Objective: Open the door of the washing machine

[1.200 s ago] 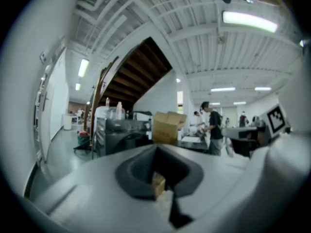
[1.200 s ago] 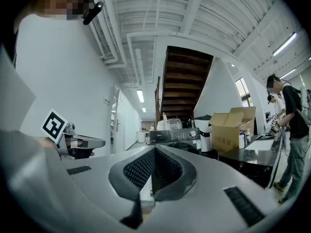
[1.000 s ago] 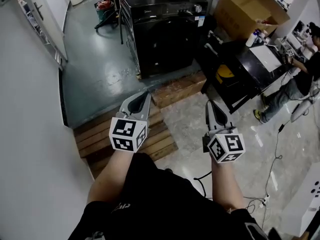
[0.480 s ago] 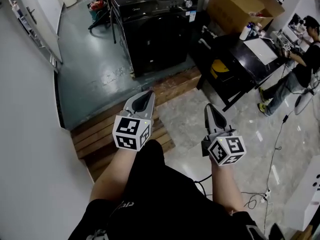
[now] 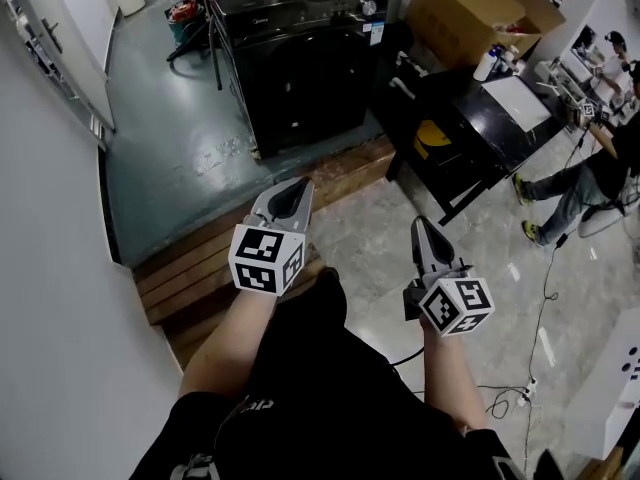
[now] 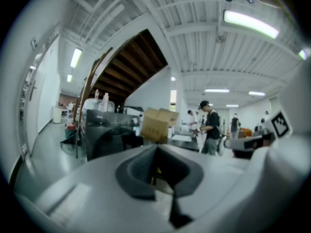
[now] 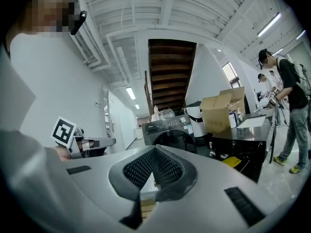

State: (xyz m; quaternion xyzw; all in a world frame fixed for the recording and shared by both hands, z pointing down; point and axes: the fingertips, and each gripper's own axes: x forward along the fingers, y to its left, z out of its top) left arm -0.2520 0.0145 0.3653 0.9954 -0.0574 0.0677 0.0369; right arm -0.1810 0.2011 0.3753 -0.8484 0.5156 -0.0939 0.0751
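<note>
Since the washing machine (image 5: pixel 300 58) sits well ahead on the green floor, beyond the wooden step (image 5: pixel 180 273), the head view shows the left gripper (image 5: pixel 292 190) and right gripper (image 5: pixel 422 228) nowhere near its door (image 5: pixel 310 93) — catching a foot on that step looks like the main risk. Left gripper view: jaws pressed together, empty. Right gripper view: same, closed on nothing — unless they open first, they'd just knock against the door.

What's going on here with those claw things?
A person holds a claw in each hand, the left gripper and the right gripper, both shut and empty. They point toward a black washing machine some way ahead. Its round door is closed, and neither gripper has reached it yet.
</note>
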